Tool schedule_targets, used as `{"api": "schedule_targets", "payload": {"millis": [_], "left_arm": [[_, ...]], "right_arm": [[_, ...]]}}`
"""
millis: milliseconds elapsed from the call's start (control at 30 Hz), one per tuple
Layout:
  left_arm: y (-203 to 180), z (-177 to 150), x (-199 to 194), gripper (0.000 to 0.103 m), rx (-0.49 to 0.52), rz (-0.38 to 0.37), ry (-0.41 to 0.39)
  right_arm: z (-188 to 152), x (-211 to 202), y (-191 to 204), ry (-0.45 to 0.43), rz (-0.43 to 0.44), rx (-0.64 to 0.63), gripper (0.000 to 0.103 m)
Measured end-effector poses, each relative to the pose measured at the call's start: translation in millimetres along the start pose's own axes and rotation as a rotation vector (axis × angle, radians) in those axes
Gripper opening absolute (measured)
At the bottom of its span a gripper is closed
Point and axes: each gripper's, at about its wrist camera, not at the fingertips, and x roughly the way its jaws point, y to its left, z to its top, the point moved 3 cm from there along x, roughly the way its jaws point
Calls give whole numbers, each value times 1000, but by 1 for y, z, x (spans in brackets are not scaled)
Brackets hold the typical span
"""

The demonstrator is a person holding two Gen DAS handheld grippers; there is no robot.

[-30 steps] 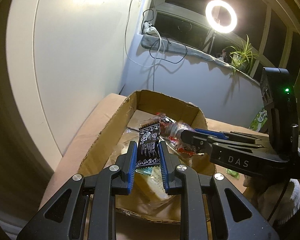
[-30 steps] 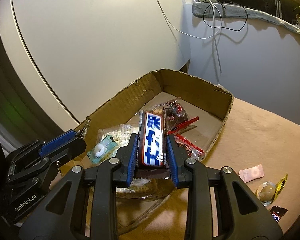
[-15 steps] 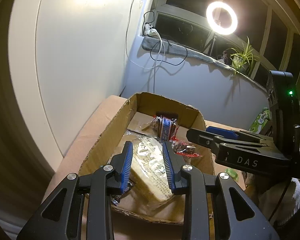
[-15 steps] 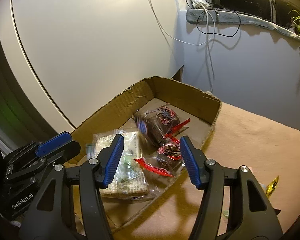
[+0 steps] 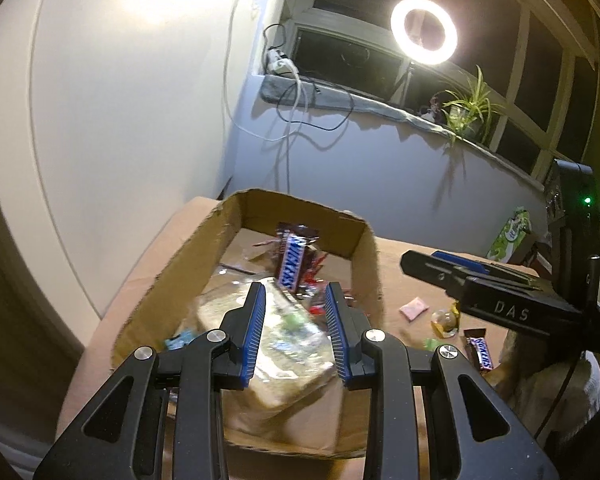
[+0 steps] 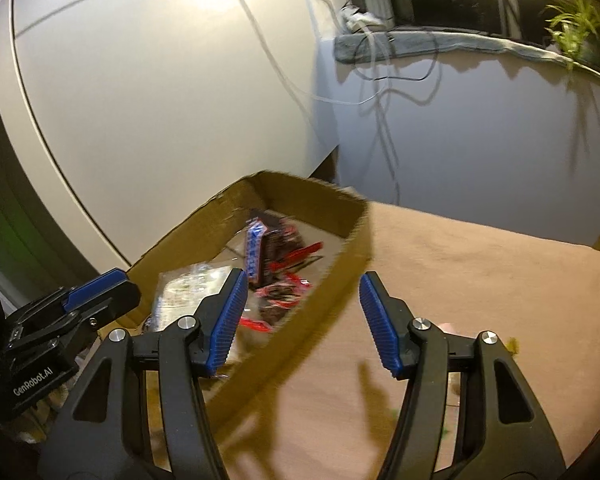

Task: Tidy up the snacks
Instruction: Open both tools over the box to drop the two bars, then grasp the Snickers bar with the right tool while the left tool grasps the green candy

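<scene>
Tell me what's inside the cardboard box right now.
In the cardboard box: a Snickers bar atop red-wrapped snacks, plus a clear-wrapped pack. Whatever lies beneath them is hidden.

Cardboard box walls hem crowded interior; open tabletop right of box, loose candies scattered there.

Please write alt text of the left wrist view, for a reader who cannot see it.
The open left tool hangs over a cardboard box holding a Snickers bar and clear snack packs. The right tool reaches in from the right above loose candies on a tan cloth.
</scene>
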Motion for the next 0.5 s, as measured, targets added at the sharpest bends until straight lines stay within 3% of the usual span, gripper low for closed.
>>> {"api": "schedule_targets", "payload": {"millis": [267,500], "left_arm": [[-40,-2,6,29,59,-38,17],[-77,-6,17,29,107,-78,50]], "right_arm": [[-9,-29,-48,14,-72,5,61],[-34,-41,-88,98,-127,6,61]]}}
